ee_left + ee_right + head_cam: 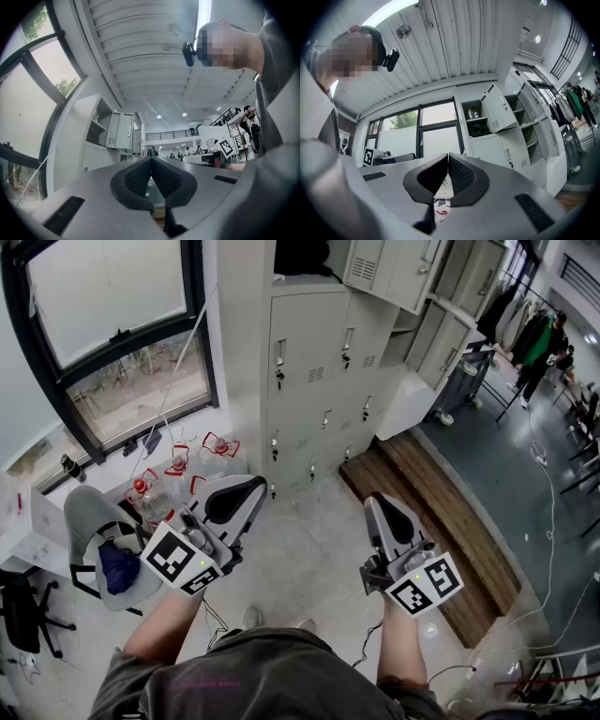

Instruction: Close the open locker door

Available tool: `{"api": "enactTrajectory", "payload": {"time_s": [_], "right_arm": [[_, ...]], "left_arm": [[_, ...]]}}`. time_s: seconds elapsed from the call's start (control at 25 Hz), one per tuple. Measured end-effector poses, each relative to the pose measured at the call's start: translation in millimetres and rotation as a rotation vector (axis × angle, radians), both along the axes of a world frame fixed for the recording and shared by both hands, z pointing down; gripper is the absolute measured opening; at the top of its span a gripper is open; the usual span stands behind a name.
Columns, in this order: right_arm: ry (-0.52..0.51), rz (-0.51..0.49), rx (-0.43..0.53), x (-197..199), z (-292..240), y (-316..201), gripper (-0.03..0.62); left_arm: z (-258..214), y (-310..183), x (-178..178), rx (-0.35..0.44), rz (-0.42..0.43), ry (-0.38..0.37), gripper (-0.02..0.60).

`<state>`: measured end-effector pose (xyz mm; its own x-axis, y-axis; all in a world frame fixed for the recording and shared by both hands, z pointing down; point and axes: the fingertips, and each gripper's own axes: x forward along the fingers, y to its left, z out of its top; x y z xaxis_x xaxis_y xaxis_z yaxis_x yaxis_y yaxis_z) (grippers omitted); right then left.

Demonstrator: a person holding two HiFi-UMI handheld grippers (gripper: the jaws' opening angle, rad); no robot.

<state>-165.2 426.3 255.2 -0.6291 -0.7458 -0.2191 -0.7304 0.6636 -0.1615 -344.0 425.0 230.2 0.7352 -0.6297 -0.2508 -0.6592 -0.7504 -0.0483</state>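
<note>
A grey bank of lockers (pixel 314 371) stands against the far wall by the window. An upper locker door (pixel 389 268) swings open, and more open doors (pixel 459 320) hang to its right. The right gripper view shows the open door (pixel 499 108) beside a shelf with bottles and a dark bundle; the left gripper view shows the same door (pixel 119 130) far off. My left gripper (pixel 255 487) and right gripper (pixel 375 504) are held out in front of me, well short of the lockers. Both are shut with nothing in them, as seen at the left gripper (pixel 151 160) and the right gripper (pixel 448 156).
A grey chair (pixel 89 521) with a blue item stands at the left, with red-capped water bottles (pixel 178 465) below the window. A raised wooden platform (pixel 441 512) runs along the right. A person (pixel 539 348) and a clothes rack stand at the far right. Cables lie on the floor.
</note>
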Motion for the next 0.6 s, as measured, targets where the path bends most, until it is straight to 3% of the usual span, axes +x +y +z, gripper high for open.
{"api": "enactTrajectory", "payload": {"time_s": [0.6], "right_arm": [[-0.027, -0.029, 0.007, 27, -3, 7, 0.025]], "left_arm": [[-5, 13, 29, 0.015, -0.017, -0.020, 0.015]]}}
